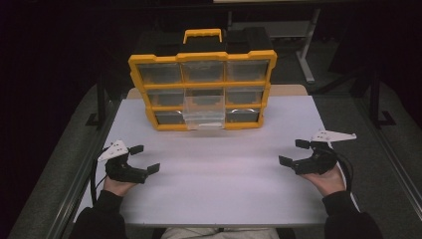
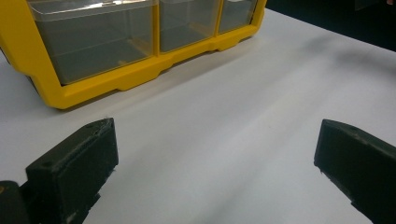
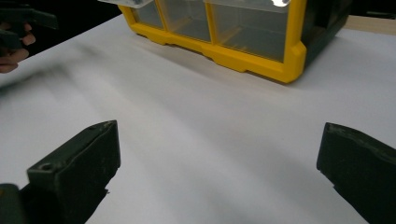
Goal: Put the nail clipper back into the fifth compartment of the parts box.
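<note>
- Organizer (image 1: 201,89): yellow frame, clear drawers, upright at table's (image 1: 224,189) far edge; middle drawer (image 1: 204,113) pulled out.
- Left gripper (image 1: 144,159): near left edge, jaws apart, empty.
- Right gripper (image 1: 293,153): near right edge, jaws apart, empty.

A drawer organizer (image 1: 201,89) stands upright in the upper centre of the frame, on the far part of the table (image 1: 219,184). One drawer (image 1: 204,112), in its lower middle column, sticks out toward the bottom of the frame. The left gripper (image 1: 144,158) sits at lower left on the table, the right gripper (image 1: 293,152) at lower right, both well apart from the organizer.
</note>
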Demonstrator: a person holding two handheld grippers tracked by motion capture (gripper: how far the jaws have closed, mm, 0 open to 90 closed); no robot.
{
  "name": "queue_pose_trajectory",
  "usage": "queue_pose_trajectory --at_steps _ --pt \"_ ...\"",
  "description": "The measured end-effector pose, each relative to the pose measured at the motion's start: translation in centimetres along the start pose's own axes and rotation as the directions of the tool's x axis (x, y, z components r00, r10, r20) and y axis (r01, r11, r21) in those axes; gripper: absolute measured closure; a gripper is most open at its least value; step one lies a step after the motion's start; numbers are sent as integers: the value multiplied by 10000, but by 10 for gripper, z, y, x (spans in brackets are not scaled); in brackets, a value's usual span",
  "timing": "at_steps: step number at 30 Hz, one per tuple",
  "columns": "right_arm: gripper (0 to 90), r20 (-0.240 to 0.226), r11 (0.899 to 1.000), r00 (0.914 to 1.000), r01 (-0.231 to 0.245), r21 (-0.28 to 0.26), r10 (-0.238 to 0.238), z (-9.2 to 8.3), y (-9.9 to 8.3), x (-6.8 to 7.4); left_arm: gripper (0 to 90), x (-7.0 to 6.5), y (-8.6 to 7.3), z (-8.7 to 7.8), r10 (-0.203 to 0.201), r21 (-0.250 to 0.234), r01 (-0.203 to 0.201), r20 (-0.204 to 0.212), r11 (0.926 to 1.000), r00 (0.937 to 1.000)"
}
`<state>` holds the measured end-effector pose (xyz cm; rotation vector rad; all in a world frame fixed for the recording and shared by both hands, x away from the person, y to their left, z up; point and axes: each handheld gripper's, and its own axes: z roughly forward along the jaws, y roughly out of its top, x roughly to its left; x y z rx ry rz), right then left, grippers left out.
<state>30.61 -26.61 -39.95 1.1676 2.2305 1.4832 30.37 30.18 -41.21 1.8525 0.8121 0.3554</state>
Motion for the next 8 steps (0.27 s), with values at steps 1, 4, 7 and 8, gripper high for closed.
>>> queue_pose_trajectory --at_steps 1,4,7,8 --pt "0 0 10000 10000 0 0 0 0 0 0 0 0 0 0 10 20 -10 -6 10000 10000" --pt "0 219 9995 9994 -259 -168 263 -6 -11 -4 0 0 0 1 -11 43 11 11 10000 10000" --pt "0 291 9993 9990 -327 -192 333 -7 -16 -4 0 -1 0 1 43 31 -43 32 10000 10000" --pt "0 296 9993 9990 -327 -161 331 -7 -17 -4 0 -1 0 1 42 27 -42 36 10000 10000"
